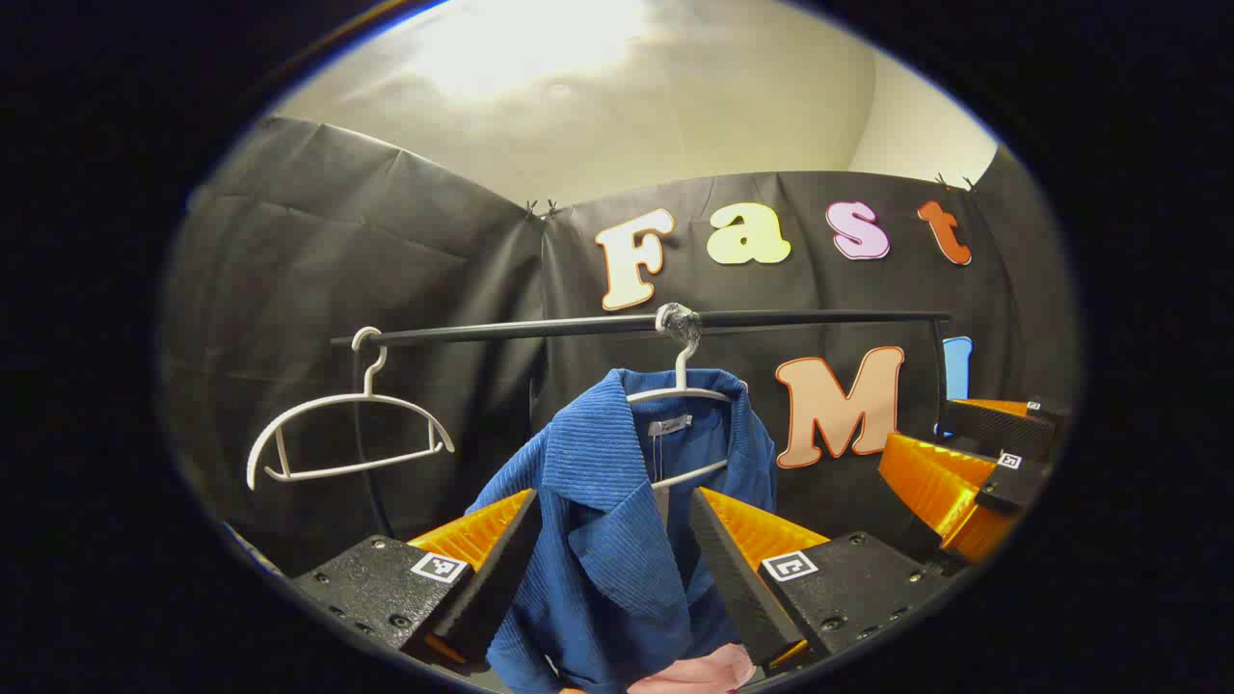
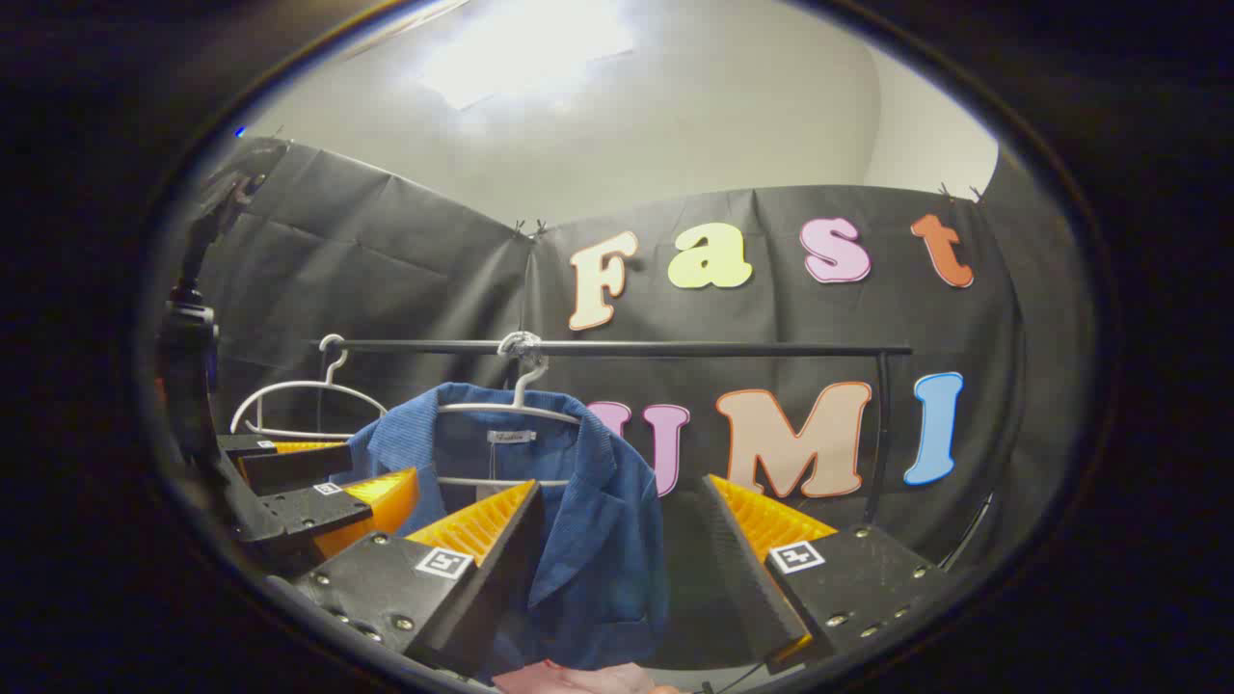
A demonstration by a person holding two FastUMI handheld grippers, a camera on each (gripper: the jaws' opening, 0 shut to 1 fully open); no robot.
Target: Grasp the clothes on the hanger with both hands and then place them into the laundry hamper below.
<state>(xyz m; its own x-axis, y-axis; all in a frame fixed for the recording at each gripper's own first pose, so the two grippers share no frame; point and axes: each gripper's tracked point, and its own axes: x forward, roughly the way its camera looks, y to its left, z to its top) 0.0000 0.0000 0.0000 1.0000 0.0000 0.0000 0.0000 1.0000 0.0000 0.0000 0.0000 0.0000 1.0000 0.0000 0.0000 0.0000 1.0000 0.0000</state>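
A blue ribbed jacket (image 1: 617, 520) hangs on a white hanger (image 1: 680, 390) from a black rail (image 1: 636, 325) that runs across the booth, the hanger's hook wrapped in silvery tape where it meets the rail. In the left gripper view, the left gripper (image 1: 612, 554) stands wide open, its two fingers on either side of the jacket's front and collar, the cloth between them but not pinched. A second hanger (image 1: 347, 434), white and bare, hangs tilted near the left end of the rail. The right gripper (image 1: 974, 472) shows at the right edge of that view, just beside the jacket's far side. In the right gripper view, the right gripper (image 2: 617, 549) is likewise wide open, with the jacket's (image 2: 569, 520) lapel and right front panel lying between its fingers; neither finger presses on it. The left gripper (image 2: 318, 482) appears at the lower left of that view, near the jacket's other shoulder, below the bare hanger (image 2: 299, 405). The rail (image 2: 617, 348) ends at a black upright post (image 2: 877, 434) on the right. A patch of pink cloth (image 1: 699, 670) shows below the jacket's hem at the bottom of both views.
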